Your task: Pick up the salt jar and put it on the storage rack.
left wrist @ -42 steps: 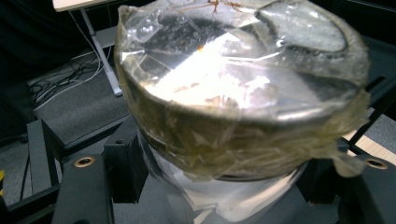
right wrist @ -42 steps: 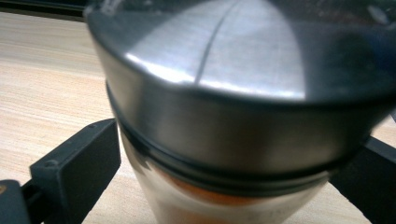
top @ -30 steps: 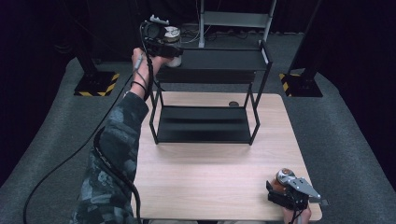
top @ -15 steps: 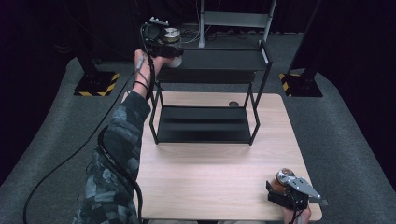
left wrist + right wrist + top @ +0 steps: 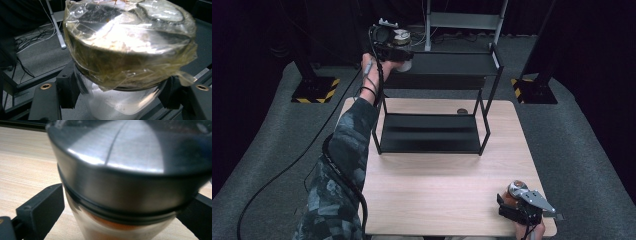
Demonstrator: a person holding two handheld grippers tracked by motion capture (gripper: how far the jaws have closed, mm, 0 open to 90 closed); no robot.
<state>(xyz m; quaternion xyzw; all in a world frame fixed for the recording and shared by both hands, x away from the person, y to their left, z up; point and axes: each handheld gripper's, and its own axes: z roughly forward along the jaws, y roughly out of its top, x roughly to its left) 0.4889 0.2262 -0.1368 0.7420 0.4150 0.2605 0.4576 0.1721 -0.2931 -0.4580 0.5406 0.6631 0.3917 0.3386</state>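
Nothing much shifted since the earlier frames: your left gripper [image 5: 404, 54] stayed at the rack's top shelf [image 5: 452, 64], jaws clamped under the film-wrapped lid of the white-powder jar [image 5: 125, 62], prob. to set it upright there. Your right gripper [image 5: 512, 202] sat at the wooden table's [image 5: 437, 185] near-right corner, jaws closed round the steel-lidded orange-spice jar [image 5: 125, 182], parked meanwhile. Grey carpet and dark curtains lay round abt.

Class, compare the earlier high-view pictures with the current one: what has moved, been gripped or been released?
Nothing has visibly changed. The left gripper still holds the film-covered jar at the top shelf of the rack, and the right gripper still holds the metal-lidded jar at the near edge of the table.
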